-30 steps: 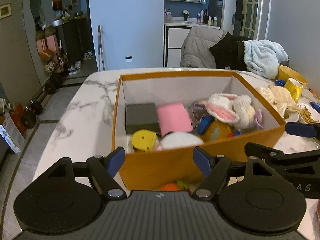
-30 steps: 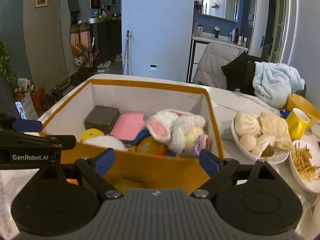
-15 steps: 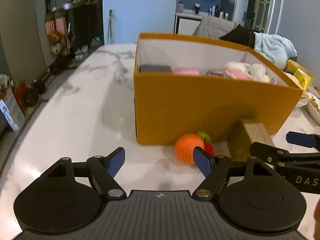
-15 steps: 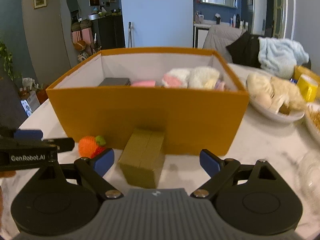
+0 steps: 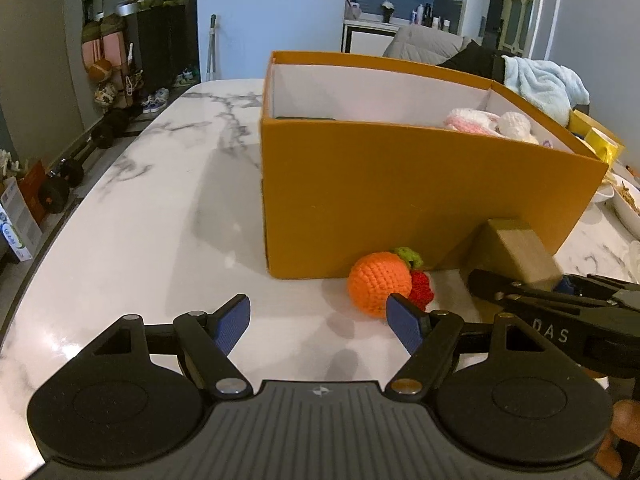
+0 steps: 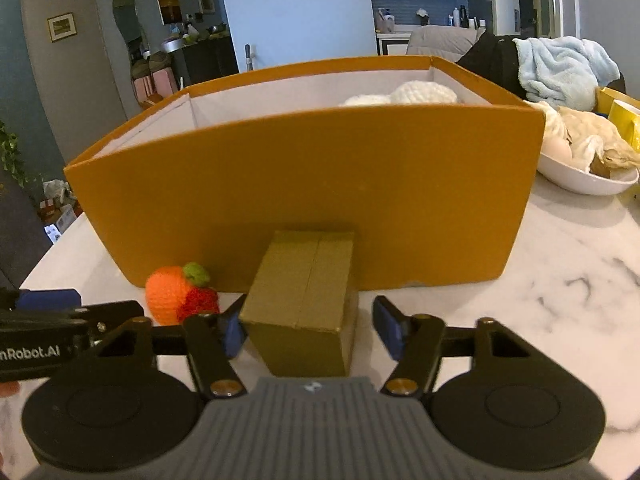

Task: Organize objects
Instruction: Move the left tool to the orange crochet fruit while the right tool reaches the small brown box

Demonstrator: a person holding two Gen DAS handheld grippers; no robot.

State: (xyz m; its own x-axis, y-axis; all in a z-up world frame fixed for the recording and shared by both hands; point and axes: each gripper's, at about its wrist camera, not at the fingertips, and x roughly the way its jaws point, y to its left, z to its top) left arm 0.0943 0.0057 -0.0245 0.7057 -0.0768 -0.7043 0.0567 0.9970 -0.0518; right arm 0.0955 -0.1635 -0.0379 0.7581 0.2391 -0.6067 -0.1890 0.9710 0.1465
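An orange box [image 5: 420,196] stands on the marble table [image 5: 152,208] with a plush rabbit [image 5: 492,122] and other items inside; it also shows in the right wrist view [image 6: 312,196]. In front of it lie a crocheted orange-and-strawberry toy [image 5: 382,282] [image 6: 176,295] and an olive-brown small box [image 5: 516,254] [image 6: 304,304]. My left gripper [image 5: 318,326] is open and empty, low over the table, just left of the toy. My right gripper [image 6: 310,330] is open, with its fingers on either side of the small box, not closed on it.
A white bowl of food [image 6: 588,168] and yellow cups [image 6: 624,120] stand right of the orange box. A light blue towel [image 6: 560,68] hangs on a chair behind. The table edge falls away at left, with dumbbells [image 5: 64,184] on the floor.
Both grippers have dropped from above the orange box to table level in front of it. The right gripper has moved forward until its fingers flank the small box.
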